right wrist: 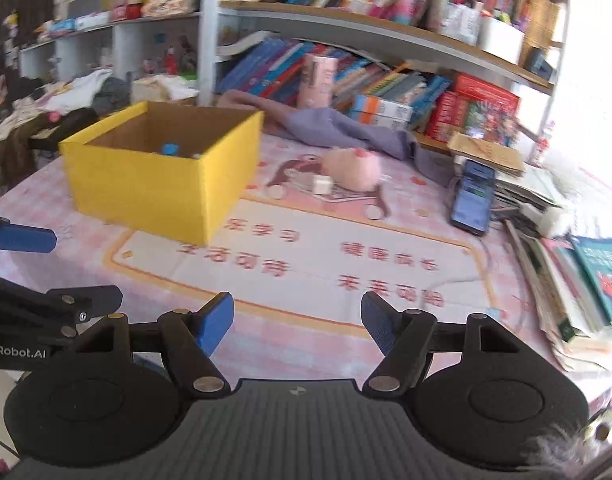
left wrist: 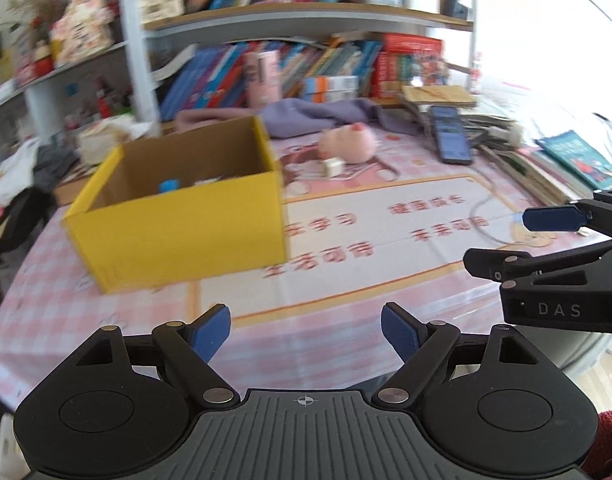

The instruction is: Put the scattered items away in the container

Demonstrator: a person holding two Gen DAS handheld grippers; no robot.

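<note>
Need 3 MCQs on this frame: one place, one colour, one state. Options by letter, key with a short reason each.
1. Where does the small white cube lie?
A. inside the box
B. on the mat, right in front of the pink plush toy
C. on the phone

2. What colour is the outside of the cardboard box?
A. yellow
B. red
C. green

3. How do the jaws of the right gripper stand?
A. shut on the cube
B. shut on a book
C. apart, with nothing between them

Key:
1 B, the cube sits on the mat against the near side of the plush toy, outside the box.
2 A, both visible outer walls are yellow; the inside is plain brown.
3 C, only the mat shows between the two blue pads.
</note>
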